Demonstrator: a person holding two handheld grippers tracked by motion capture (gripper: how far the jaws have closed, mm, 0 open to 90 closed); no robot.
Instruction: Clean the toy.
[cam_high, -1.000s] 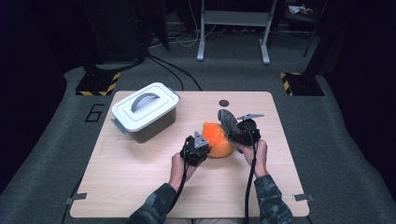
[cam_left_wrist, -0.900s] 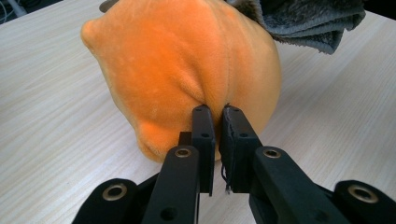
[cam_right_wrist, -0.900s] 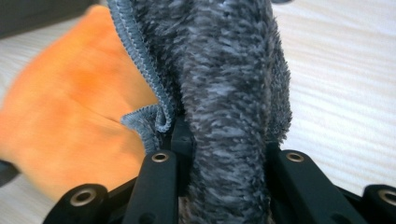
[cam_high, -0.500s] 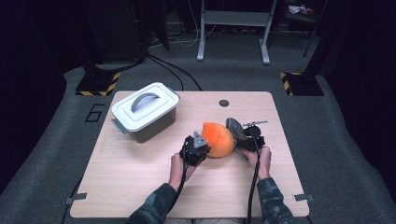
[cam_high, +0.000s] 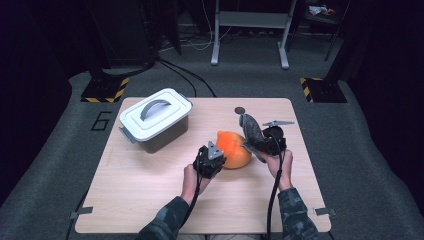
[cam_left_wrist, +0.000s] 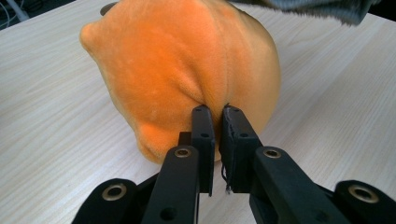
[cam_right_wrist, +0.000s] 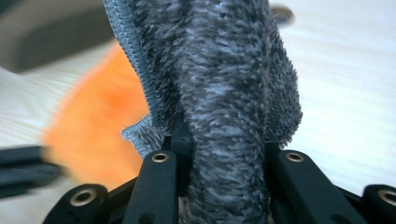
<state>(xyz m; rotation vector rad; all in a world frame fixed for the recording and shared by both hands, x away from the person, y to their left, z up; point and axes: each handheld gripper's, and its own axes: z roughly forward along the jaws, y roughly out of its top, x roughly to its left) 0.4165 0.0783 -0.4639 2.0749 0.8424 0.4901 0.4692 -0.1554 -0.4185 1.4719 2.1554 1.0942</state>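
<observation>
Plush is what both tools deal with here, soft and light, so it should crush under the jaws and sag rather than slip. The rounded orange plush toy (cam_high: 233, 149) lies on the pale wooden worktop (cam_high: 150, 200) near its middle, just right of the white lidded plastic box with a grey handle (cam_high: 155, 119). The left tool (cam_high: 212, 159) has its jaws almost together, pinching a fold of the toy's near side (cam_left_wrist: 187, 79); a seam or fold like this looks the best place to take hold. The right tool (cam_high: 260, 142) is clamped on a grey fuzzy fabric piece with a ribbed edge (cam_right_wrist: 224, 93), which stands up above the toy's right side. Both forearms come in low, hands close together, the tools angled inward toward the toy.
</observation>
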